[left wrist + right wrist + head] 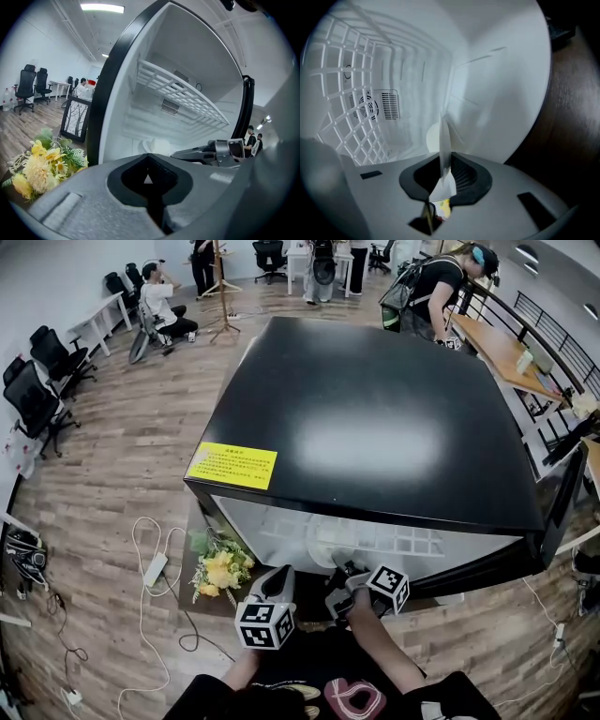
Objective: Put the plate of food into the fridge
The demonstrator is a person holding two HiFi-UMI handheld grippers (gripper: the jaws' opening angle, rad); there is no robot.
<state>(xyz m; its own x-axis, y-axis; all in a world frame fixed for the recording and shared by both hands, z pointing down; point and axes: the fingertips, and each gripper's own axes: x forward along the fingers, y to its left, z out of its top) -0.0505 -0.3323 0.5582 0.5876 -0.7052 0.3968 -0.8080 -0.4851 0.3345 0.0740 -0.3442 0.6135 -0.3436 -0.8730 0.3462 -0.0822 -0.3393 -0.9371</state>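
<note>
I count one plate [444, 138], one fridge [375, 418], one wire shelf [178, 91] inside it, and my two grippers. The right gripper [443, 180] is clamped on the plate's near rim, with a bit of yellow food [443, 208] showing just behind the jaws. The left gripper [149, 177] has its jaws together with nothing between them, and sits just left of the right one at the fridge mouth.

The plate is inside the open front of the fridge, below the shelf. In the right gripper view I see it edge-on as a thin white blade running straight away from the jaws towards the back wall, far rim leading. It lines up roughly with the plane of the shelf.

The door [562, 502] stands swung out at the fridge's right side. One yellow label [232, 465] sits near the left front corner of the black top. One bunch of flowers [220, 568] lies on a dark bench [192, 549] at the fridge's left front corner, close beside the left gripper. One power strip [155, 568] lies on the floor further left. Several people are in the room beyond the fridge.
</note>
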